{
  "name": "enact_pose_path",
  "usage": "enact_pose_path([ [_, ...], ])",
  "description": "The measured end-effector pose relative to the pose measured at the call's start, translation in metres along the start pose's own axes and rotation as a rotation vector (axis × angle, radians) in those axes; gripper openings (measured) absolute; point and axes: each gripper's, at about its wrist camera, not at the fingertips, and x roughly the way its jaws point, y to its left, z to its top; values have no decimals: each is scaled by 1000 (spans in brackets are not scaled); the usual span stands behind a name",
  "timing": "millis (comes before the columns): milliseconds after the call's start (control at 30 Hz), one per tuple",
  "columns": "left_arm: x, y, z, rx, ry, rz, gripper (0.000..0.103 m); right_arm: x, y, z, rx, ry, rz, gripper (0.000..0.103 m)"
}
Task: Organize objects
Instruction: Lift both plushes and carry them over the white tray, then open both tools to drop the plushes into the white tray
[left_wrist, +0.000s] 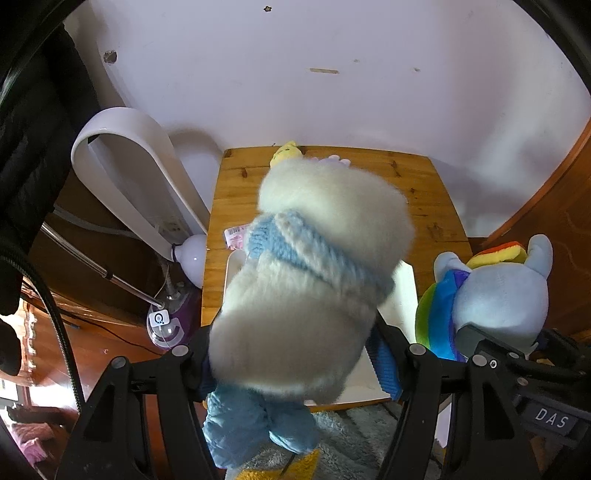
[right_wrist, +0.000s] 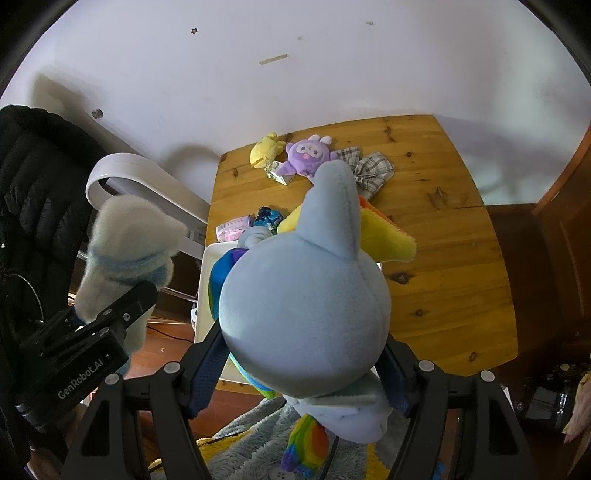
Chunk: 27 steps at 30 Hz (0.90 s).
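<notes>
Two plush toys held up over the wooden table

The left gripper is clamped on the white fluffy plush, its long axis running away from the camera, head toward the wall. The right gripper is clamped on the blue pony plush, ear pointing forward, rainbow tail hanging down, above the white tray

Fluffy white plush toy — smooth fleece pony — knotty varnished wooden table.
</notes>
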Motion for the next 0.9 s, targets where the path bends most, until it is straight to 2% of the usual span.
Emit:
enact_pose_path([
  [167,-2,3,2,-4,-30,5,70,4,-4,1,33,10,20,76],
  [233,-5,3,3,2,-51,11,75,3,-4,1,36,3,21,77],
  [300,-7,5,4,0,-67,0,87,1,-2,1,33,-8,20,80],
  [500,-6,7,7,-6,-76,-13,93,1,-1,1,36,-13,22,80],
  [900,-5,8,8,-5,-78,-9,94,4,1,3,47,-11,26,80],
])
